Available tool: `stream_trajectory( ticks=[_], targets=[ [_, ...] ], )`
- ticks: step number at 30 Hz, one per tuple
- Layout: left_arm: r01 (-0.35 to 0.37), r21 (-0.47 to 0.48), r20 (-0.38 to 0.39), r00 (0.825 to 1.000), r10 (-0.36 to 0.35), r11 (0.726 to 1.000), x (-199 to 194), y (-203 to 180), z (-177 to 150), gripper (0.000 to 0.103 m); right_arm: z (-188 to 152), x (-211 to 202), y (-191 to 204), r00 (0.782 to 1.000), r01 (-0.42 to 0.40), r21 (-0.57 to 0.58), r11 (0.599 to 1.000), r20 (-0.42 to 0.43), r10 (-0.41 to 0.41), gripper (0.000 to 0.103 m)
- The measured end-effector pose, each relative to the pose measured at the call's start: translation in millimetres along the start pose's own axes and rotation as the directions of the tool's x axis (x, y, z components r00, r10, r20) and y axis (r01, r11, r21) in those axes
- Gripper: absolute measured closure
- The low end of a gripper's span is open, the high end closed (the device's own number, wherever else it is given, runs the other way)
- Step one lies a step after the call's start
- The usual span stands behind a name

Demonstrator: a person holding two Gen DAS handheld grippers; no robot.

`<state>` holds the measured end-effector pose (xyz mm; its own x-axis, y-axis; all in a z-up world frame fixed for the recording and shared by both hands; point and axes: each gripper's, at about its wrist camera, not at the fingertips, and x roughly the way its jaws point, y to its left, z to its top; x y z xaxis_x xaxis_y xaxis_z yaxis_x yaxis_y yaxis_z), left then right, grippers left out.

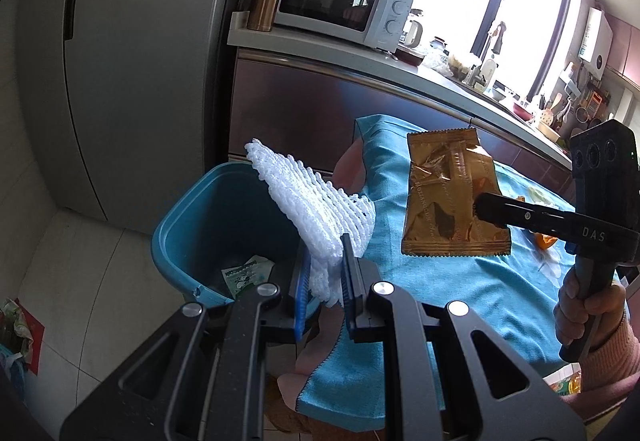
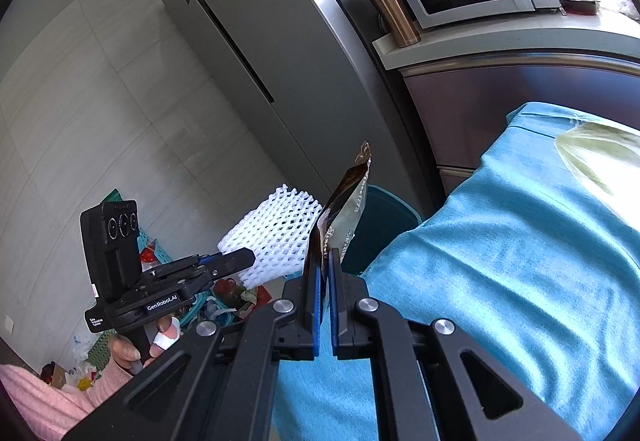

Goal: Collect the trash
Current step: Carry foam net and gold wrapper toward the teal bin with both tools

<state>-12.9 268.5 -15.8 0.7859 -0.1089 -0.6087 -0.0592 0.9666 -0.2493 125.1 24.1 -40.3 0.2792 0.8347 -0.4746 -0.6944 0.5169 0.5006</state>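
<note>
While your left gripper pinches the white foam net above the blue bin, trash hangs ready.
Your right gripper clamps the crinkled gold foil wrapper over the turquoise terry cloth.

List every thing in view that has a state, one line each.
Left gripper: shut on foam net.
Right gripper: shut on wrapper.
Foam net: held above bin.
Wrapper: held above cloth.
Bin: open, one packet inside.
Microwave: door closed.
</note>
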Motion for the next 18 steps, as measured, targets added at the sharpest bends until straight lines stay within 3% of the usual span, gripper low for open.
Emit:
stream_trajectory(
  ticks=[18],
  targets=[
    [-0.035, -0.031, -0.032, 0.999, 0.034, 0.999, 23, 12, 0, 0.088, 11, 28, 4, 0.999, 0.011, 0.002, 1.000, -0.045, -0.011, 0.100]
  ],
)
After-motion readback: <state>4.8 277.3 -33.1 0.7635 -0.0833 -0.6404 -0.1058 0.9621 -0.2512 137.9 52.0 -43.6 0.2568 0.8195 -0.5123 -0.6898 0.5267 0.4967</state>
